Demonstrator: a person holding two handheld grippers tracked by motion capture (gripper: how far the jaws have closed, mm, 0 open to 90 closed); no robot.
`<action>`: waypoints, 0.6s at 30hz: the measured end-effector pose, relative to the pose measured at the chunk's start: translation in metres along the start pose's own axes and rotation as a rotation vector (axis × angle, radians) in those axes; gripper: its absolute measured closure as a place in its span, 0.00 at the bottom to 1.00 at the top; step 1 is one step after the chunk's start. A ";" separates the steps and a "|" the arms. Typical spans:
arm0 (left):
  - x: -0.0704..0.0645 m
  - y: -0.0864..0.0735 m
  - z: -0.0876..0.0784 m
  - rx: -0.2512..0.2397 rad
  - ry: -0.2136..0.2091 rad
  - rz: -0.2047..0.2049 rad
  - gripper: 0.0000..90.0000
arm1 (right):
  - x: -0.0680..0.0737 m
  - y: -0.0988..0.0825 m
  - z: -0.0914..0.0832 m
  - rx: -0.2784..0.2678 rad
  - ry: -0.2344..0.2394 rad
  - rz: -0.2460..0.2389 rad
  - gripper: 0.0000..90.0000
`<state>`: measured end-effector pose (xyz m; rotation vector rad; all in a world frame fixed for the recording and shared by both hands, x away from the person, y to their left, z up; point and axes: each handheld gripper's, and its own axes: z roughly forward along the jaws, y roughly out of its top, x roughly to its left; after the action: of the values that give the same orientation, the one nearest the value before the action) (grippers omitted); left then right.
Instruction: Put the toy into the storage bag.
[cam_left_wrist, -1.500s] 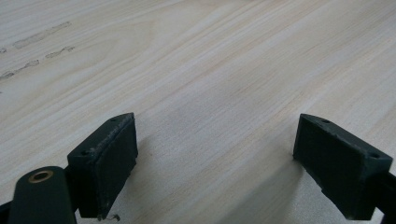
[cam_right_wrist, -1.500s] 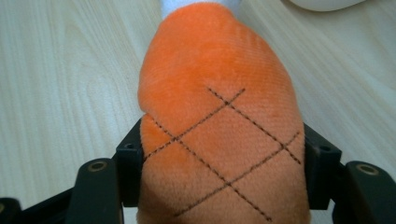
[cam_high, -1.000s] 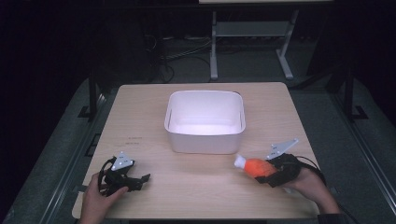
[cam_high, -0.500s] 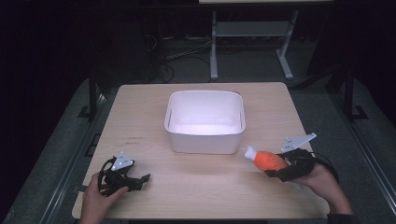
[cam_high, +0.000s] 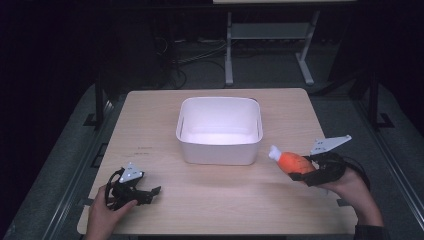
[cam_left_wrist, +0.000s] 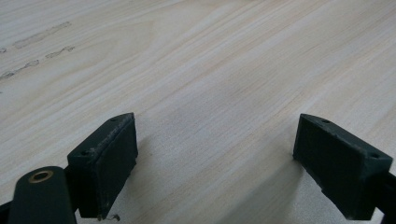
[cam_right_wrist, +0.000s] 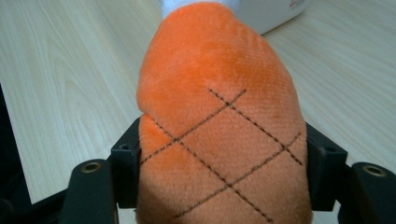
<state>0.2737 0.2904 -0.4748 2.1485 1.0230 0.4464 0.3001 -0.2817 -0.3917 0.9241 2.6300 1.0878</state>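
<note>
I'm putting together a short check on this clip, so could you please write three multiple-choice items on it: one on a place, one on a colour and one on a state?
1. Where does the white bin stand on the table?
A. near the middle
B. at the front left corner
C. at the right edge

2. What colour is the plush toy apart from its white tip?
A. green
B. orange
C. blue

3. How are the left tongs?
A. shut on the toy
B. shut on the bin's rim
C. open over bare wood

Answers:
1 A, the high view shows it central, towards the back.
2 B, the right tongs clamp orange fabric.
3 C, the jaws stand wide apart with nothing between them.
</note>
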 end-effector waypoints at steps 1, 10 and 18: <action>0.000 0.000 0.000 0.000 0.000 0.000 0.14 | -0.001 0.002 -0.002 -0.007 -0.003 0.005 0.35; 0.000 0.000 0.000 -0.003 0.000 -0.007 0.14 | -0.008 0.013 -0.009 -0.042 -0.013 0.000 0.35; 0.000 0.000 0.000 -0.003 0.000 -0.007 0.14 | -0.016 0.032 -0.012 -0.069 -0.014 -0.017 0.35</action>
<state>0.2736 0.2900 -0.4749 2.1418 1.0286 0.4444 0.3240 -0.2808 -0.3628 0.8902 2.5667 1.1554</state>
